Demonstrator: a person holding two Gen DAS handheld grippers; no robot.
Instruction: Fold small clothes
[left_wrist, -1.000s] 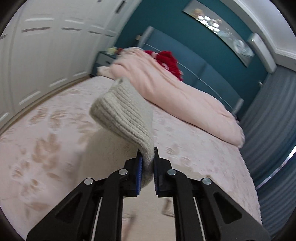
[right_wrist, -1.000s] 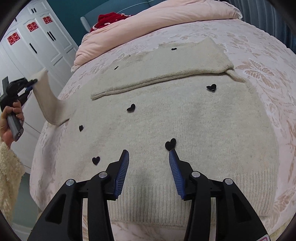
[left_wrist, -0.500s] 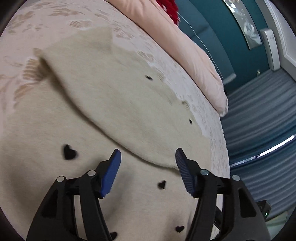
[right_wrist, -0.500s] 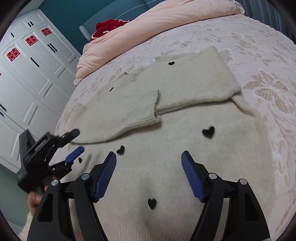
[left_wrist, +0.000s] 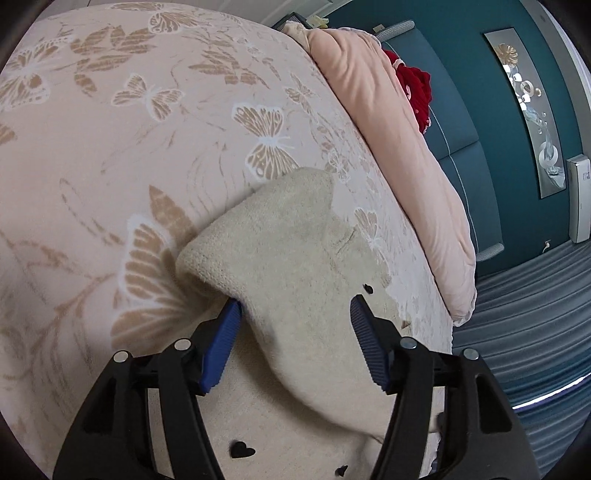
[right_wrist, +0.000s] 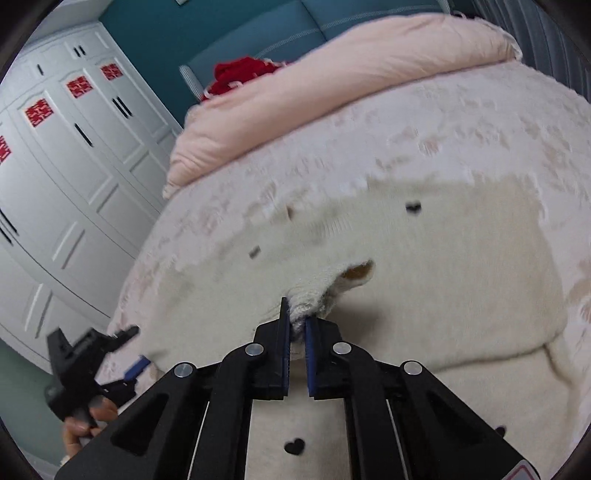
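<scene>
The cream sweater (right_wrist: 424, 295) lies flat on the bed (left_wrist: 110, 147). The right tongs (right_wrist: 295, 325) are closing, and they pinch a cuff of the sweater between the pads. The left tongs (left_wrist: 293, 317) stand half open over a folded sleeve (left_wrist: 280, 236), with one pad under its edge, gripping nothing.

Left gripper (left_wrist: 295, 314) let go of sleeve (left_wrist: 280, 236), dropped low w/ jaws apart astride its fold. Right gripper (right_wrist: 295, 325) went fwd, now pinching sleeve cuff (right_wrist: 314, 291) betw pads.
</scene>
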